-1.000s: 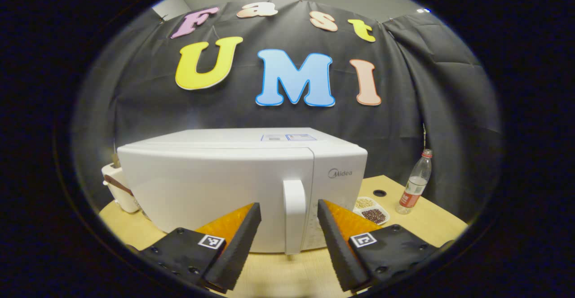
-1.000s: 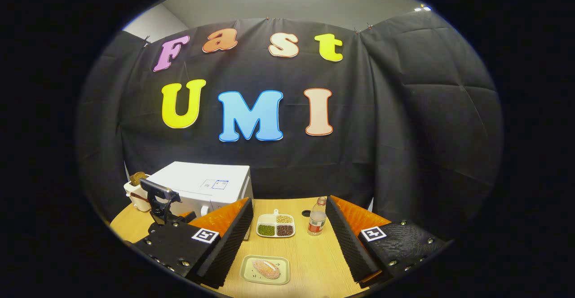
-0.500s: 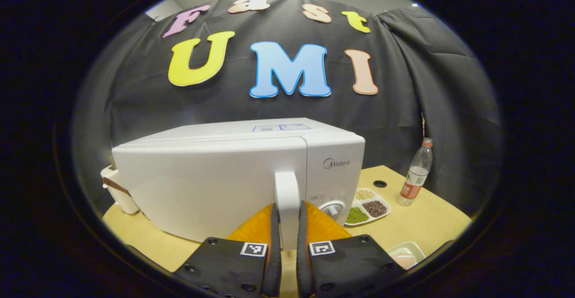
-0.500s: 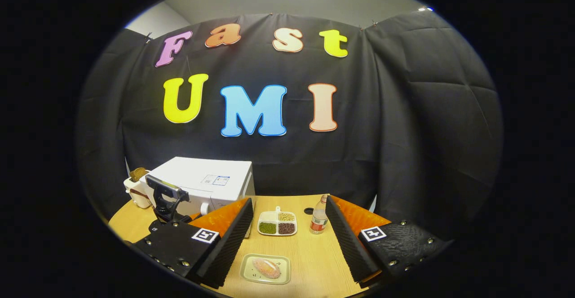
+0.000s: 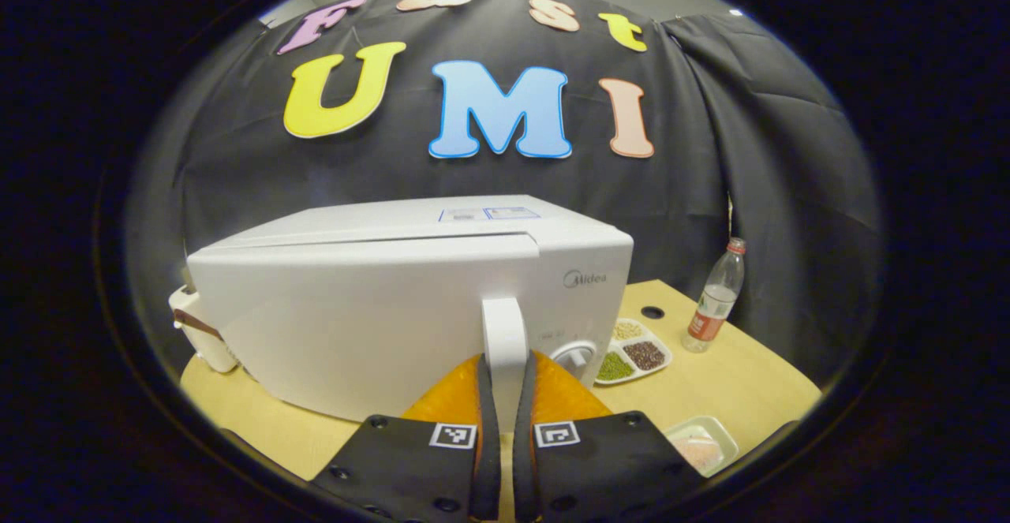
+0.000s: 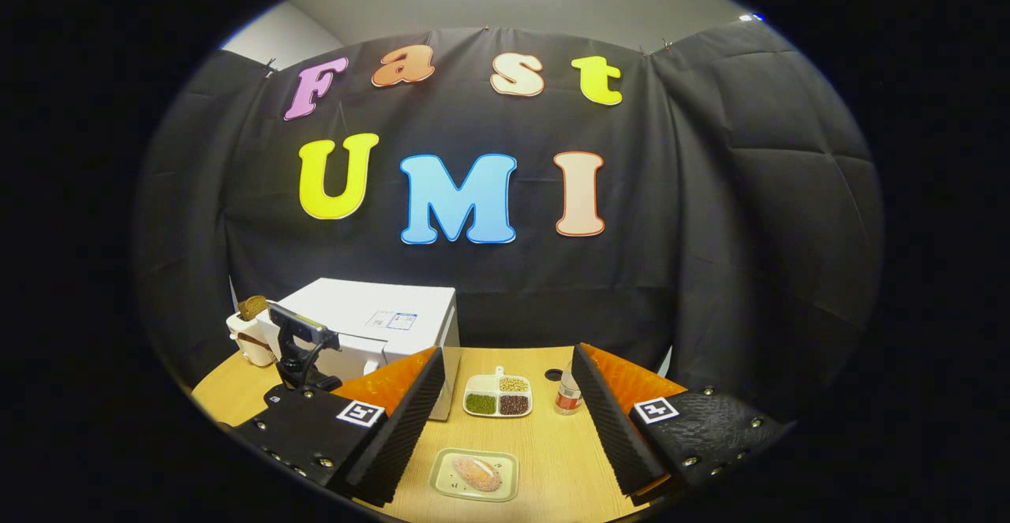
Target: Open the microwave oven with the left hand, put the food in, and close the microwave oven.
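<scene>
While the left claw (image 5: 500, 428) pinches the stiff white door handle (image 5: 504, 341) at lower centre, the microwave oven (image 5: 394, 294) sits mid-frame on the table (image 5: 742, 381); the right claw (image 6: 505, 420) gapes wide above the light food tray (image 6: 475, 476), best gripped by its rim

Open right gripper (image 6: 505, 409), food plate (image 6: 474, 475) below

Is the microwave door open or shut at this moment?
Slightly open: the door has swung out at its handle side, off the control panel, with the left claw clamped on the handle.
</scene>
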### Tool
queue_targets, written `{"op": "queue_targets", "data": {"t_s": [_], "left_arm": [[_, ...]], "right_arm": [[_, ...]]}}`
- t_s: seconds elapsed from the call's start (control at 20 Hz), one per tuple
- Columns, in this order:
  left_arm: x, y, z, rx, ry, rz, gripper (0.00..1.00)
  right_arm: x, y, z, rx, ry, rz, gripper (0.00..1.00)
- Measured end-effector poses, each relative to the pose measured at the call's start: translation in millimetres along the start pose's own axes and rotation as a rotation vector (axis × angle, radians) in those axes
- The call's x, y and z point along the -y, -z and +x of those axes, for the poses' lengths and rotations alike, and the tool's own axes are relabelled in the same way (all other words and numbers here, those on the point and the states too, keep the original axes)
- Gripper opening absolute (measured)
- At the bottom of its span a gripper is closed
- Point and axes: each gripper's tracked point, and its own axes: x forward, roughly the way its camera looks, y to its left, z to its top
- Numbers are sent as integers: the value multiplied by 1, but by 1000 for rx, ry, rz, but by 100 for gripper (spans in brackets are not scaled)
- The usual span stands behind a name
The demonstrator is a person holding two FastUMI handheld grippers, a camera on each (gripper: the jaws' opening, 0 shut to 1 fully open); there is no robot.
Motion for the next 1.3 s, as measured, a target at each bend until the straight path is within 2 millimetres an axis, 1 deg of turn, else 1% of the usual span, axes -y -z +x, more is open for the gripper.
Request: {"op": "queue_targets", "data": {"t_s": [0.05, 0.1, 0.15, 0.3, 0.4, 0.6, 0.7, 0.85, 1.05, 1.15, 1.3], "left_arm": [[-1, 7, -17, 1, 7, 6, 13], [-3, 9, -33, 0, 18, 13, 13], [-4, 13, -46, -7, 36, 18, 13], [-9, 20, -75, -24, 93, 52, 13], [-13, 25, -94, -41, 133, 97, 13], [-31, 39, -139, -76, 208, 159, 13], [-44, 48, -161, -92, 231, 190, 13], [-67, 59, -196, -114, 253, 214, 13], [-99, 69, -231, -125, 260, 235, 13], [-113, 73, -244, -132, 260, 249, 12], [-139, 79, -263, -145, 267, 265, 13]], "right_arm": [[1, 1, 0, 1, 4, 6, 99], [-1, 3, 0, -3, 1, 18, 99], [-5, 9, 0, -12, -8, 29, 99], [-17, 15, -1, -26, -26, 42, 99], [-29, 14, -2, -22, -40, 44, 99], [-56, 10, -8, 2, -75, 35, 99], [-67, 8, -10, 8, -84, 34, 99], [-86, 15, -13, -6, -98, 50, 99], [-106, 33, -15, -38, -105, 23, 99], [-113, 43, -14, -58, -106, 13, 99], [-125, 67, -11, -125, -121, 33, 99]]}}
